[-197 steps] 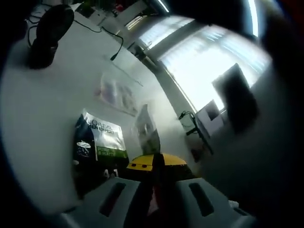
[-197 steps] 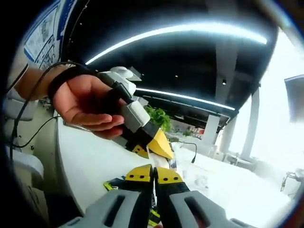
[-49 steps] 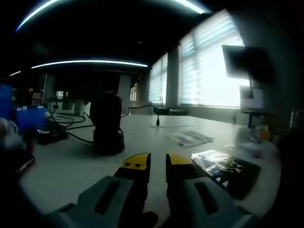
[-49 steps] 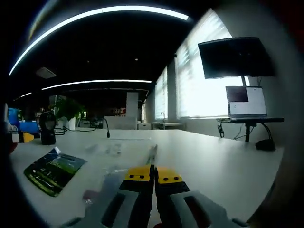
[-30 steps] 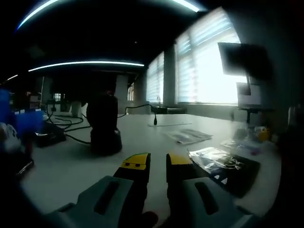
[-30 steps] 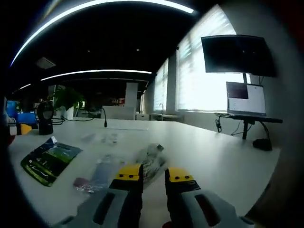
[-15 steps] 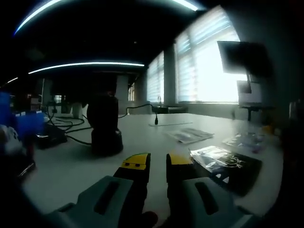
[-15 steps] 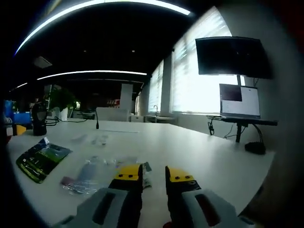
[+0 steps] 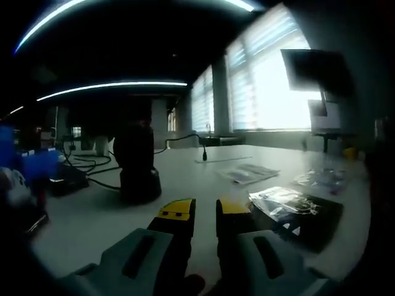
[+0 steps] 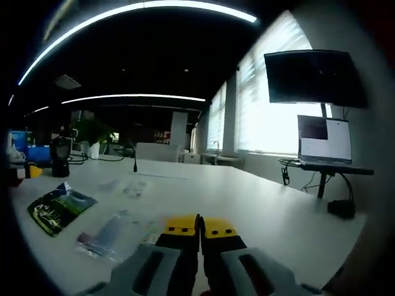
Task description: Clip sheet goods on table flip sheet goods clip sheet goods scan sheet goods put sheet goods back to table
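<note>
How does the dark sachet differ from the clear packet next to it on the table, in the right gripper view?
The dark sachet is opaque, black and green with printing; the clear packet is see-through, with pale contents and a reddish end. The dark sachet lies farther from the right gripper; the clear packet lies just beside its shut jaws. Both lie flat on the white table, untouched.

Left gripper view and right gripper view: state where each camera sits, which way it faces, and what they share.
Left gripper view: rides low over the white table, facing the black cylindrical stand; its own left gripper rises slightly parted.
Right gripper view: low over the same table, facing the windows and the wall monitor; its own right gripper is closed.
Shared: the dark green printed sachet.
</note>
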The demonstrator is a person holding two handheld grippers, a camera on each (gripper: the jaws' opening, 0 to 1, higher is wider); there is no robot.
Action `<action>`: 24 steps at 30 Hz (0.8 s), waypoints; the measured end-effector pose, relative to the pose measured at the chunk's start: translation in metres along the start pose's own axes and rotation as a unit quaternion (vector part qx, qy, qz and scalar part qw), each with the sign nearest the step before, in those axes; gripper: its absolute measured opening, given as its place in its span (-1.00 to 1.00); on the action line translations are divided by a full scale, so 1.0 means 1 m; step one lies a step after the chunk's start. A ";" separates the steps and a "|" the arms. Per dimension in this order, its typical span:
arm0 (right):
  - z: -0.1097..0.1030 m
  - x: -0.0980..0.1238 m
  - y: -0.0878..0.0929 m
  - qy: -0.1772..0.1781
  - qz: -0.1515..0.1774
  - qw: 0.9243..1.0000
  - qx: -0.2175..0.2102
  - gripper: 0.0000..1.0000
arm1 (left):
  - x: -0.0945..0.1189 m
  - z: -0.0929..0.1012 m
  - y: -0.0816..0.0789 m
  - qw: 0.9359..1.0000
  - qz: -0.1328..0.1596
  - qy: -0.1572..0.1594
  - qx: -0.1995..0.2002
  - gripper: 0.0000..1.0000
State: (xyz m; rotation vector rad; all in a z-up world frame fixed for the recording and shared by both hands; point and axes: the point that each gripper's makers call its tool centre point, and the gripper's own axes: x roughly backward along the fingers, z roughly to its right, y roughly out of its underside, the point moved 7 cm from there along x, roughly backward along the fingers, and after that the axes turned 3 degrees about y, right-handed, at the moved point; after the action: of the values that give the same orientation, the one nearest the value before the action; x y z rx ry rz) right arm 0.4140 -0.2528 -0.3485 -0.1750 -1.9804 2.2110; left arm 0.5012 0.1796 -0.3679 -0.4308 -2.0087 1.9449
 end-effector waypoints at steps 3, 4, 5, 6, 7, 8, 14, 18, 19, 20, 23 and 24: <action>-0.002 -0.003 -0.006 -0.030 0.001 0.999 0.029 -1.00 | 0.001 0.000 0.000 1.000 0.002 0.001 0.000 -0.87; -0.002 -0.004 -0.007 -0.030 -0.002 0.999 0.034 -1.00 | 0.001 0.000 0.000 1.000 0.002 0.001 0.001 -0.87; -0.001 -0.004 -0.008 -0.026 -0.002 0.999 0.046 -1.00 | 0.001 0.000 0.000 1.000 0.001 0.001 0.000 -0.87; -0.001 -0.005 -0.010 -0.031 0.001 0.998 0.063 -1.00 | 0.001 0.000 0.000 1.000 0.000 0.000 0.000 -0.87; -0.002 -0.004 -0.010 -0.036 0.001 0.997 0.064 -1.00 | 0.001 0.000 0.000 1.000 -0.001 0.000 -0.001 -0.86; 0.000 -0.004 -0.012 -0.039 0.000 0.997 0.062 -1.00 | 0.001 0.001 0.000 1.000 0.000 0.000 -0.002 -0.86; -0.003 -0.004 -0.017 -0.111 0.003 0.992 0.066 -1.00 | 0.002 0.001 0.000 1.000 -0.001 0.000 -0.003 -0.86; 0.000 -0.011 -0.017 -0.169 0.006 0.983 0.068 -1.00 | 0.001 0.002 0.000 1.000 -0.001 0.000 -0.005 -0.86; 0.002 -0.012 -0.017 -0.175 0.004 0.982 0.069 -1.00 | 0.001 0.002 0.000 1.000 -0.001 0.000 -0.006 -0.86; 0.004 -0.015 -0.016 -0.185 0.004 0.980 0.079 -1.00 | 0.002 0.002 0.000 1.000 -0.001 0.000 -0.007 -0.86; 0.012 -0.023 -0.011 -0.199 0.004 0.976 0.091 -1.00 | 0.002 0.003 -0.001 1.000 0.000 0.003 -0.007 -0.86; 0.015 -0.025 -0.009 -0.205 0.002 0.974 0.092 -1.00 | 0.002 0.003 0.000 1.000 -0.001 0.003 -0.008 -0.86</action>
State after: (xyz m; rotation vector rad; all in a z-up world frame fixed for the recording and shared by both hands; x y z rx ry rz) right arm 0.4358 -0.2710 -0.3382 0.3288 -1.9333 2.5819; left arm 0.4983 0.1773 -0.3676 -0.4382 -2.0222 1.9256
